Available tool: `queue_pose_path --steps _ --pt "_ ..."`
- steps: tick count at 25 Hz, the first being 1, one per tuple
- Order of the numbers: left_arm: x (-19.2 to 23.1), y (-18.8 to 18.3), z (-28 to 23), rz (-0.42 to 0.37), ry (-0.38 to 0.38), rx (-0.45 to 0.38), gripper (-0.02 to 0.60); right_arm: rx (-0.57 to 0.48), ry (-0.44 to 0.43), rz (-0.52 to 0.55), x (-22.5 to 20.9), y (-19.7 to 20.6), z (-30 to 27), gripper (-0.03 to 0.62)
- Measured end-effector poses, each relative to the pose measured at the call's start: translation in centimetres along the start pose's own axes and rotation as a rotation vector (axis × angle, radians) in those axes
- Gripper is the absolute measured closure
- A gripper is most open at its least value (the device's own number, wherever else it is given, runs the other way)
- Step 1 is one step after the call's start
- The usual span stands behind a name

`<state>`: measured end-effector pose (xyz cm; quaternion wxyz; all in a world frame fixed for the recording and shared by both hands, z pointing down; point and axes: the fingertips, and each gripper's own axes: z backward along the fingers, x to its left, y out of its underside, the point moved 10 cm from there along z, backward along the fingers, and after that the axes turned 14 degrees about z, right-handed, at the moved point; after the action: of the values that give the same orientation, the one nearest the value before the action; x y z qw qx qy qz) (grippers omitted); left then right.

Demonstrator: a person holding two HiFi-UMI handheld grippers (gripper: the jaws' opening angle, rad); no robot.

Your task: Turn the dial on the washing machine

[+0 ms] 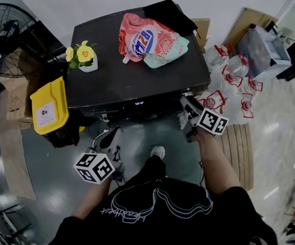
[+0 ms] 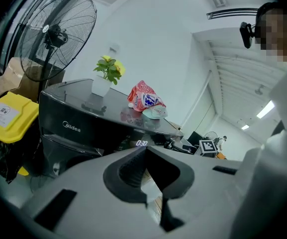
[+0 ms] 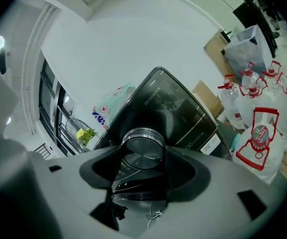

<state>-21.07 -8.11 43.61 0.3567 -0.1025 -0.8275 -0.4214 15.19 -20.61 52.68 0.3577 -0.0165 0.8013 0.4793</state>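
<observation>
1. seen from the head view, a black washing machine (image 1: 127, 80) fills the upper middle of the frame. the person's arms reach in from the bottom edge.
2. the right tool (image 1: 186, 102) is at the machine's front edge, right of centre. in the right gripper view its jaws stand wide, one on each side of a round silver dial (image 3: 143, 143), with the pads against its rim.
3. the left tool (image 1: 108, 138) hangs lower left of centre, below the machine's front and apart from it. in the left gripper view its jaws are drawn together with nothing between them.
4. on the machine's top lies a red and white detergent pouch (image 1: 139, 42), with a teal pouch (image 1: 166, 52) touching its right side. a white pot of yellow flowers (image 1: 83, 57) stands toward the left, and a black cloth (image 1: 170, 15) lies at the back right corner.
5. a yellow bin (image 1: 49, 106) stands just left of the machine and a black fan (image 1: 6, 34) is in the upper left. clear water jugs (image 1: 234, 86) with red handles cluster at the right.
</observation>
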Motion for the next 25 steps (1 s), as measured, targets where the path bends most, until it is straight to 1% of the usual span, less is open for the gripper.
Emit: queue_pose_path --steps 6,10,11,12,14,16,18,19,20,21,23,25 --pt "0.0 0.3 0.1 0.001 -0.004 -0.002 0.577 -0.024 -0.069 -0.176 -0.7 0.3 -0.1 0.313" --pt "0.1 0.5 0.3 0.003 -0.014 0.001 0.577 -0.056 -0.114 -0.386 -1.8 1.1 0.1 0.313" --pt "0.1 0.6 0.3 0.003 -0.017 0.002 0.577 -0.068 -0.127 -0.425 -2.0 1.4 0.1 0.313" --pt "0.2 0.7 0.4 0.004 -0.020 0.002 0.577 -0.079 -0.133 -0.446 -2.1 1.5 0.0 0.313" --pt "0.3 0.9 0.4 0.005 -0.024 0.004 0.577 -0.091 -0.129 -0.452 -2.1 1.6 0.0 0.313" --pt "0.3 1.0 0.4 0.006 -0.027 0.006 0.577 -0.095 -0.119 -0.438 -2.0 1.6 0.0 0.312" --pt "0.3 1.1 0.4 0.006 -0.026 0.008 0.577 -0.088 -0.098 -0.394 -1.8 1.4 0.1 0.314" --pt "0.2 1.2 0.4 0.005 -0.025 0.008 0.577 -0.079 -0.088 -0.361 -1.8 1.2 0.2 0.302" --pt "0.2 1.3 0.4 0.006 -0.025 0.009 0.577 -0.067 -0.080 -0.323 -1.6 1.1 0.3 0.275" --pt "0.2 1.3 0.5 0.006 -0.024 0.009 0.577 -0.053 -0.068 -0.277 -1.5 0.9 0.5 0.245" --pt "0.1 1.5 0.6 0.006 -0.026 0.011 0.577 -0.024 -0.036 -0.147 -1.0 0.5 0.9 0.230" --pt "0.2 1.7 0.7 0.008 -0.029 0.012 0.577 -0.010 -0.006 0.041 -0.3 0.2 1.2 0.223"
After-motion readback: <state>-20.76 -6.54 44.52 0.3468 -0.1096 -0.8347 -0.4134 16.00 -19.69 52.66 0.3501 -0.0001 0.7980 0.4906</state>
